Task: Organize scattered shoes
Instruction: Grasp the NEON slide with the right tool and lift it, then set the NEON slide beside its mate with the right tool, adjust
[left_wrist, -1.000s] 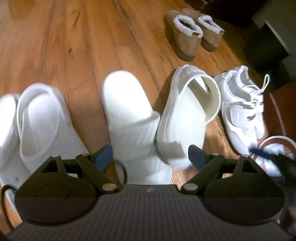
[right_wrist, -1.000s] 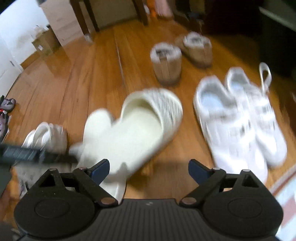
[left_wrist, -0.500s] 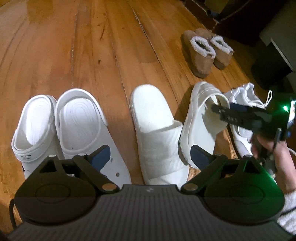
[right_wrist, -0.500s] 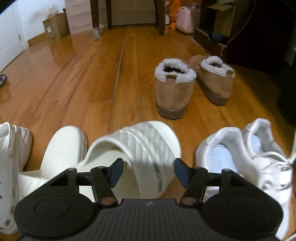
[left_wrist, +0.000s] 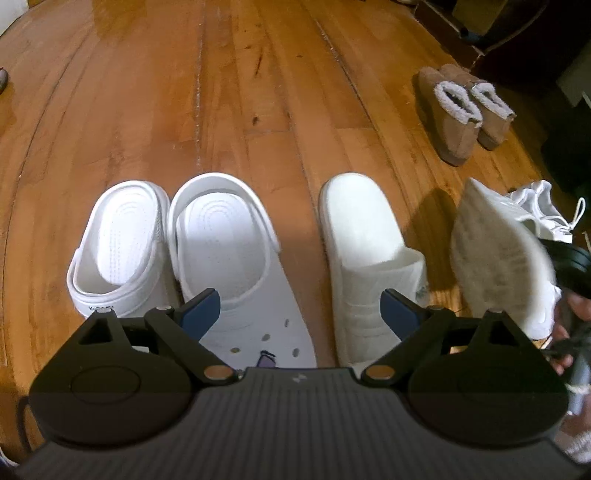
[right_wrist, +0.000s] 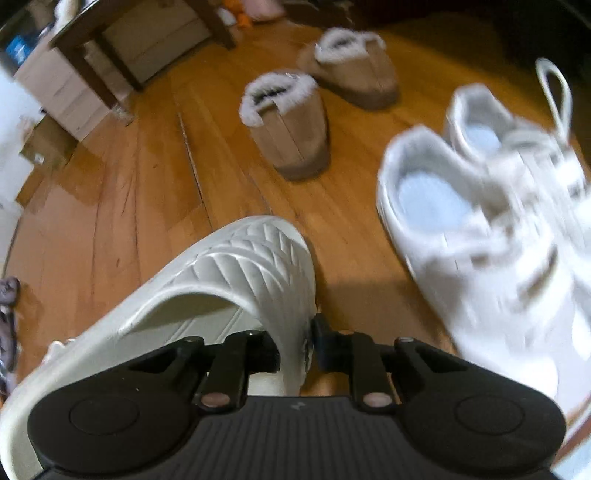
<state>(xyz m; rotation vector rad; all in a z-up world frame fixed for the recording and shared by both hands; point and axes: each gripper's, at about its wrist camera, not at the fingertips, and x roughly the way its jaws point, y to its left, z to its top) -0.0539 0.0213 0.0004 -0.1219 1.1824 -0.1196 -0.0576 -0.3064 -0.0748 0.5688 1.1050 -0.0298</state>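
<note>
Three pairs are already set side by side on the wooden floor (left_wrist: 258, 92): white clogs (left_wrist: 166, 243) at near left, tan fur-lined slippers (left_wrist: 465, 107) far right, white sneakers (right_wrist: 487, 229) at right. One cream slide (left_wrist: 365, 251) lies flat; its mate, the tilted slide (right_wrist: 236, 280), ribbed and scuffed, is pinched by its strap as the right gripper (right_wrist: 295, 350) closes, and remains to be laid beside it. The left gripper (left_wrist: 299, 308) is spread wide, empty.

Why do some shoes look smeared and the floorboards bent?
Right wrist view: the white sneakers are motion-blurred, while the ribbed slide looks sharp. Left wrist view: the fisheye lens bows the floorboards, and only the tilted slide is smeared.
</note>
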